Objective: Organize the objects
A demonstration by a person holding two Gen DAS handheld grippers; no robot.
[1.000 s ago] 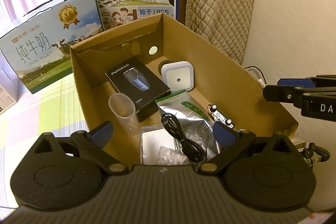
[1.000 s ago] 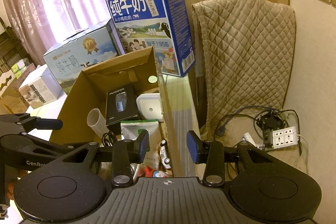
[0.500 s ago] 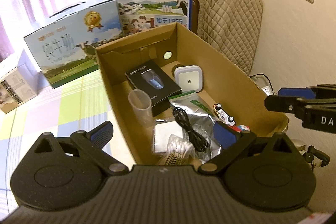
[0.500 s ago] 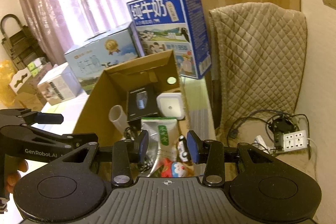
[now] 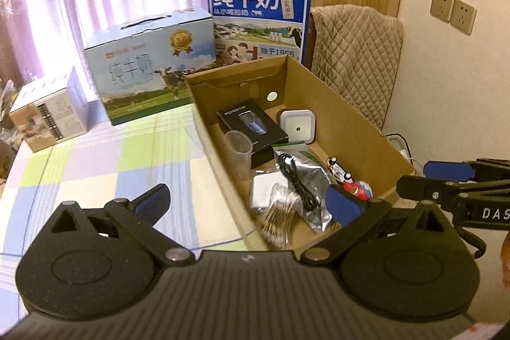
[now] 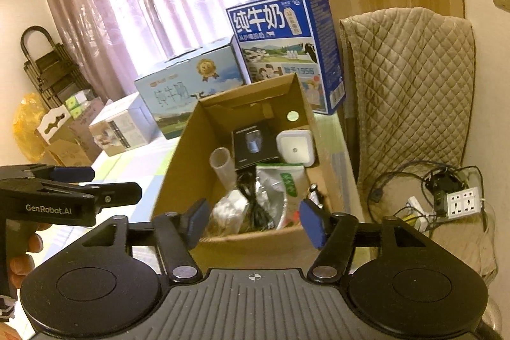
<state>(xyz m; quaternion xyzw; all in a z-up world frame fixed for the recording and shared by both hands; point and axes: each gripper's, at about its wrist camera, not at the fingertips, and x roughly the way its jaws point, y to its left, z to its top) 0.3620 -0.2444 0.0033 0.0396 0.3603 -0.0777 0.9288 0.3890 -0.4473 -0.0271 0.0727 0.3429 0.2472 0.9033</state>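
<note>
On the table, the cardboard box runs lengthwise away; both grippers' jaws open.

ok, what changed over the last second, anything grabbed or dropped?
Both grippers pulled back from the cardboard box, so more of the table shows. The right gripper opened wider; the left gripper stayed open. Nothing grabbed or dropped. Box contents unchanged: black cable, clear cup, black shaver box.

Cardboard box open-topped, floor crowded (cup, cable); tablecloth left bare.
</note>
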